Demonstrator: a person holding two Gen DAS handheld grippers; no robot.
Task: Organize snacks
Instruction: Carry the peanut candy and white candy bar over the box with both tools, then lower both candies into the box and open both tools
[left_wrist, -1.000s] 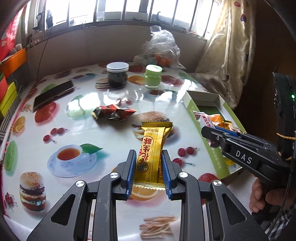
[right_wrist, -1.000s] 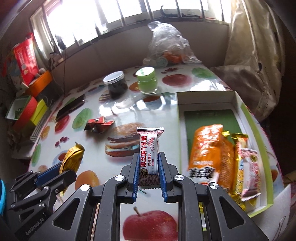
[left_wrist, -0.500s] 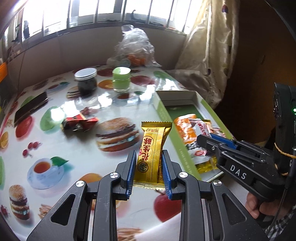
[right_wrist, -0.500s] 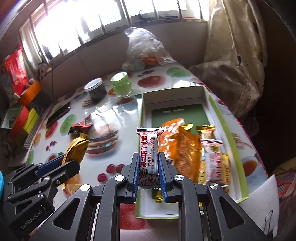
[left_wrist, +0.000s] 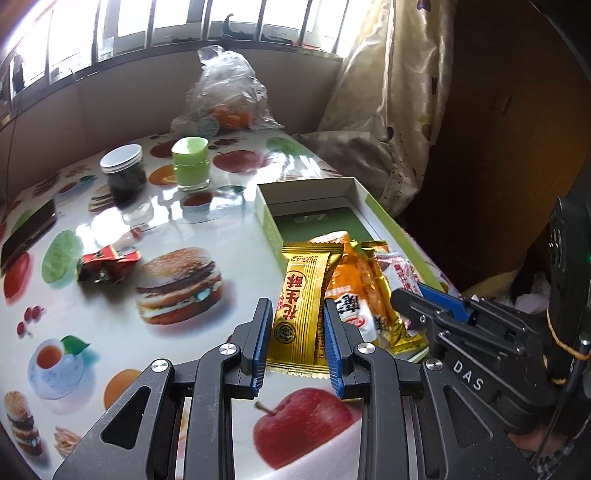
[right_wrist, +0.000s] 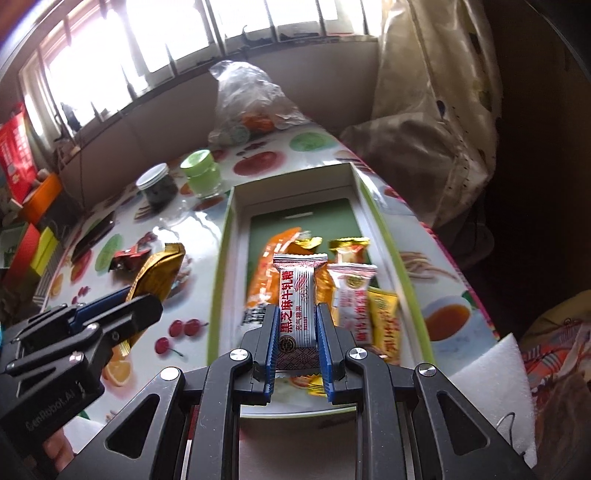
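My left gripper (left_wrist: 297, 328) is shut on a gold snack packet (left_wrist: 303, 310) and holds it above the table, just left of the green-edged box (left_wrist: 267, 225). My right gripper (right_wrist: 297, 332) is shut on a white snack packet with red lettering (right_wrist: 297, 299) and holds it over the near end of the box (right_wrist: 221, 258). Several packets lie in the box, among them an orange one (right_wrist: 266, 273) and a white-and-red one (right_wrist: 351, 295). A red wrapped snack (left_wrist: 107, 262) lies on the table to the left. The gold packet also shows in the right wrist view (right_wrist: 159, 273).
A dark jar (left_wrist: 123, 173) and a green jar (left_wrist: 192, 162) stand at the back, with a plastic bag of fruit (left_wrist: 225, 96) behind them. A phone (left_wrist: 27, 232) lies at the left edge. A curtain (left_wrist: 384, 110) hangs at the right. White foam (right_wrist: 495, 380) lies by the box.
Both grippers have moved right with their packets. The right one now holds its packet over the box, and the left one has come up beside the box's left wall.
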